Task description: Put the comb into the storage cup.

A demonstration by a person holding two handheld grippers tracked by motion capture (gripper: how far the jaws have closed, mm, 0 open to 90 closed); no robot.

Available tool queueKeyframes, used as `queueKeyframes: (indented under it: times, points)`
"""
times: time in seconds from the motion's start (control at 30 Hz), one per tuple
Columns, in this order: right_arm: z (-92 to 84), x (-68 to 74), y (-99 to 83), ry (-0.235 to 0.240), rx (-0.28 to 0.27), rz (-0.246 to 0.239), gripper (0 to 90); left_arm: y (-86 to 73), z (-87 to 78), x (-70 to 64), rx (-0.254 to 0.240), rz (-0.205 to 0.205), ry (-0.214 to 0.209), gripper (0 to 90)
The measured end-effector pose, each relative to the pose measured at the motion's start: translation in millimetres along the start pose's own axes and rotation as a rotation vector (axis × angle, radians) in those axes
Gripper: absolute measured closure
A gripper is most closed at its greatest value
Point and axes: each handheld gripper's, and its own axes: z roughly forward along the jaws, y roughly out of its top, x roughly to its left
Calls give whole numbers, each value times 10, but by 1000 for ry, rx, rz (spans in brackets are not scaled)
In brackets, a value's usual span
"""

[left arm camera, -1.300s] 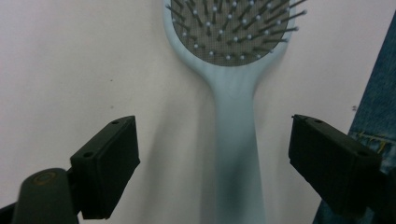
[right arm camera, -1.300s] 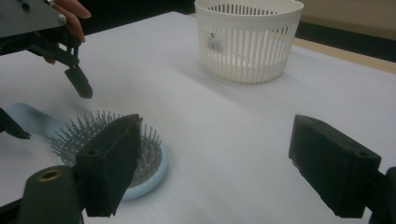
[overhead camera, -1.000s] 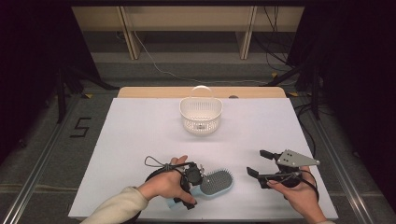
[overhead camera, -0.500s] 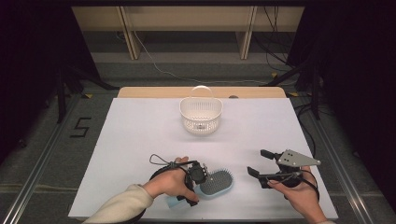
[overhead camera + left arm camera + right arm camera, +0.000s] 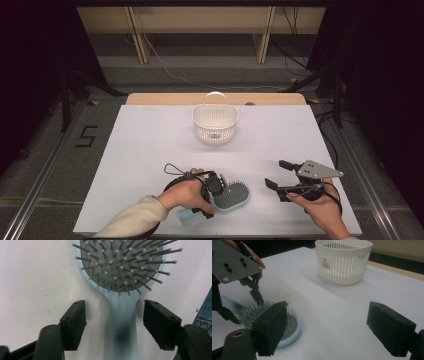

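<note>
A light blue hairbrush (image 5: pixel 232 196) lies bristles up on the white table (image 5: pixel 150 145) near the front edge. My left gripper (image 5: pixel 211 198) points down over its handle. In the left gripper view the black jaws stand on either side of the handle (image 5: pixel 123 322), with a gap on each side, below the bristle head (image 5: pixel 122 267). Those jaws have just been closing with the handle between them, and my left gripper (image 5: pixel 115 312) is still open. To the right of the brush, my right gripper (image 5: pixel 275 173) hovers open and holds nothing.
A white slatted basket (image 5: pixel 215 123) with a handle stands at the middle back of the table; the right gripper view shows the basket (image 5: pixel 343 261) beyond the brush (image 5: pixel 292 336). Dark floor and cables surround the table.
The left hand has edged slightly toward the brush and its jaws have narrowed around the handle. The right hand has stayed where it was.
</note>
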Motion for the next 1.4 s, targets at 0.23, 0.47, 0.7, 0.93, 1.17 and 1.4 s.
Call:
queueKeyframes:
  times: [0.23,0.47,0.7,0.93,1.17,1.4]
  points:
    - [2,2,1,1,0,0,177,10,10,-8,8,-3,-8,376]
    - [0,0,1,1,-1,1,178,30,13,-19,9,21,-3,406]
    - [0,1,1,3,-2,1,178,44,16,-34,11,39,8,462]
    - [2,0,-2,4,0,1,178,51,16,-36,7,48,12,478]
    - [2,2,-1,3,2,0,178,54,14,-26,9,52,9,500]
    - [2,2,-1,4,1,1,177,62,12,-14,13,57,7,526]
